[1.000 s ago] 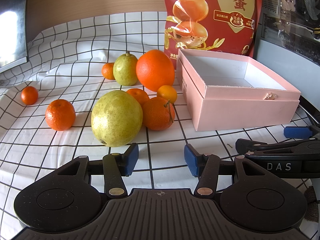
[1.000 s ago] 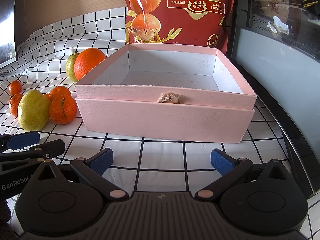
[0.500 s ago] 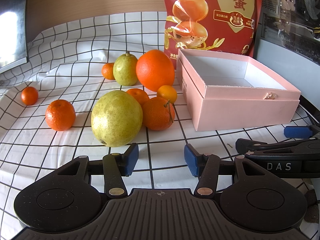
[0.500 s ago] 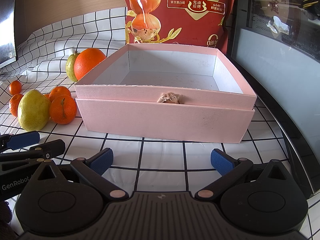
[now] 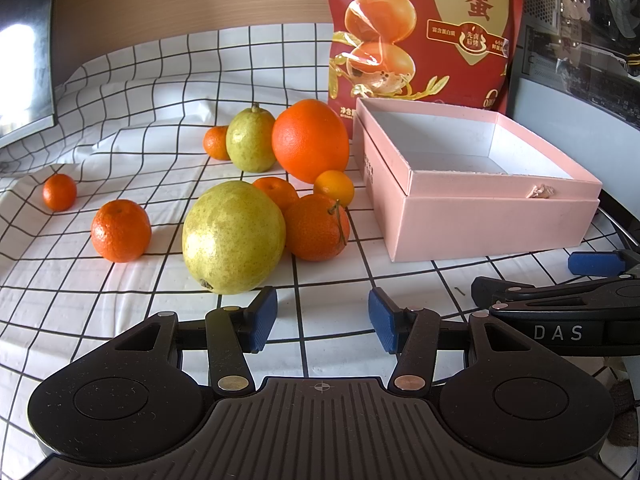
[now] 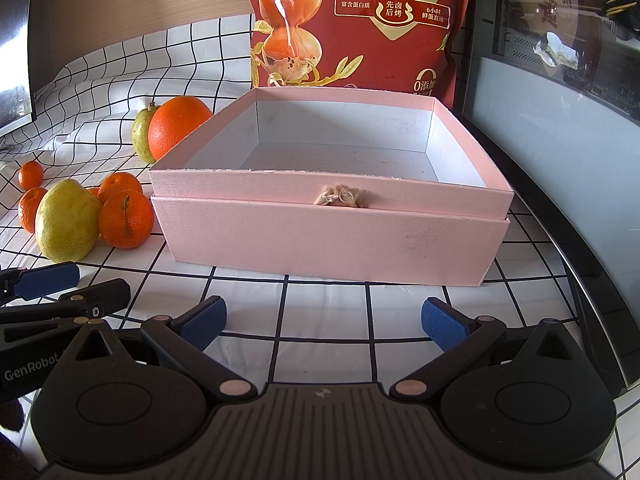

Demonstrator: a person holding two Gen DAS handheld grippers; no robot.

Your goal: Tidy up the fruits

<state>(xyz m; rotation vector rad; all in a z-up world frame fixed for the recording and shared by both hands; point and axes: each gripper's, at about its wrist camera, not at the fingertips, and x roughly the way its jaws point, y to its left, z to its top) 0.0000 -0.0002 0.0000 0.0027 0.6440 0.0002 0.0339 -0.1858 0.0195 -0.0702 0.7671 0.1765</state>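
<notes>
An empty pink box (image 5: 476, 224) (image 6: 332, 236) stands on the checked cloth, right of a cluster of fruit. Nearest is a large yellow-green pear (image 5: 234, 238) (image 6: 66, 222), with a stemmed mandarin (image 5: 316, 228) (image 6: 126, 220) touching its right side. Behind them sit a big orange (image 5: 310, 140) (image 6: 178, 124), a smaller pear (image 5: 251, 140) and several small mandarins. My left gripper (image 5: 322, 322) is open just in front of the large pear, nothing between its fingers. My right gripper (image 6: 322, 322) is open in front of the box's near wall, also holding nothing.
A tall red snack bag (image 5: 424, 32) (image 6: 356, 20) leans behind the box. A dark glass-fronted case (image 6: 560, 92) runs along the right edge. Two loose mandarins (image 5: 120, 230) (image 5: 59, 192) lie to the left on the wrinkled cloth (image 5: 120, 112).
</notes>
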